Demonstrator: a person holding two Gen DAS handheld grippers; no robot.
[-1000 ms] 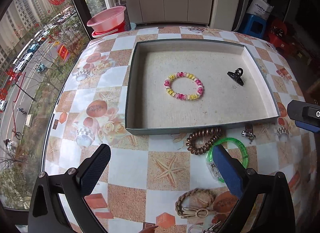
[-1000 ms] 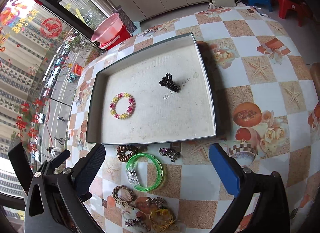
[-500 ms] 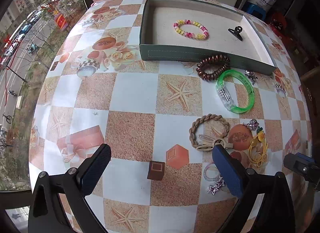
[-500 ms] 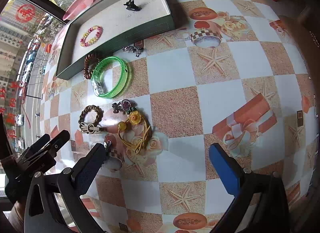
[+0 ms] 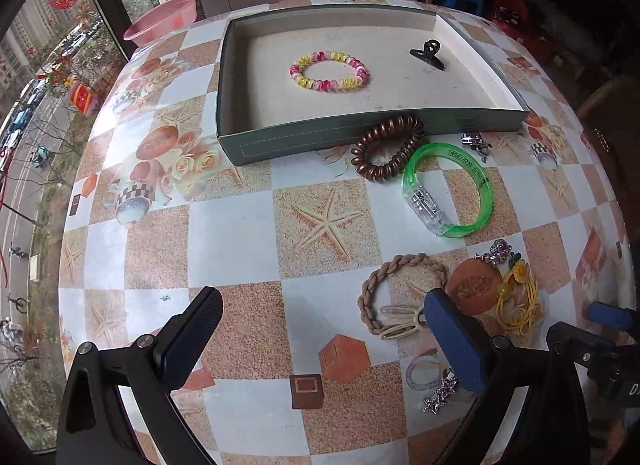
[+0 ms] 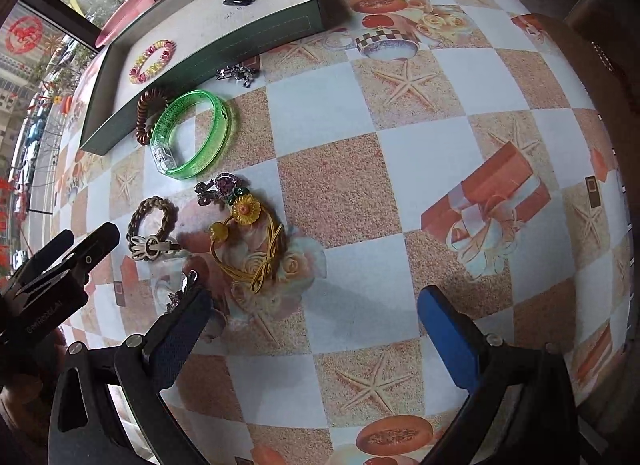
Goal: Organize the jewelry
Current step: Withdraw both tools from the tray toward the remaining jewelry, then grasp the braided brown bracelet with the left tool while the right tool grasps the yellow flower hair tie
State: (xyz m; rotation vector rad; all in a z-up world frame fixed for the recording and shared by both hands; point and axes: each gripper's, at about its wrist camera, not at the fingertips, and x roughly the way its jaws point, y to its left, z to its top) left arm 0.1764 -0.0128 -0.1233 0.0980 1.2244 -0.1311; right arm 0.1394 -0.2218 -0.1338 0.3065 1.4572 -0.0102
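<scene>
Your left hand-held gripper [image 5: 320, 335] hangs low over the near side of the table [image 5: 236, 225], level, jaws wide apart and empty; your right hand-held gripper [image 6: 314, 329] sits beside it, likewise spread and holding nothing. In the tray [image 5: 280, 141]: beaded bracelet [image 5: 329, 71], black claw clip [image 5: 427, 54]. Loose on the table: brown coil tie [image 5: 387, 147] touching the tray wall, green bangle [image 5: 448, 189], braided band [image 5: 394, 297], yellow flower tie [image 6: 250, 241].

Patterned table [image 5: 236, 233] carries a green tray [image 5: 320, 141], green bangle [image 5: 448, 189] and hair ties [image 5: 386, 153].
</scene>
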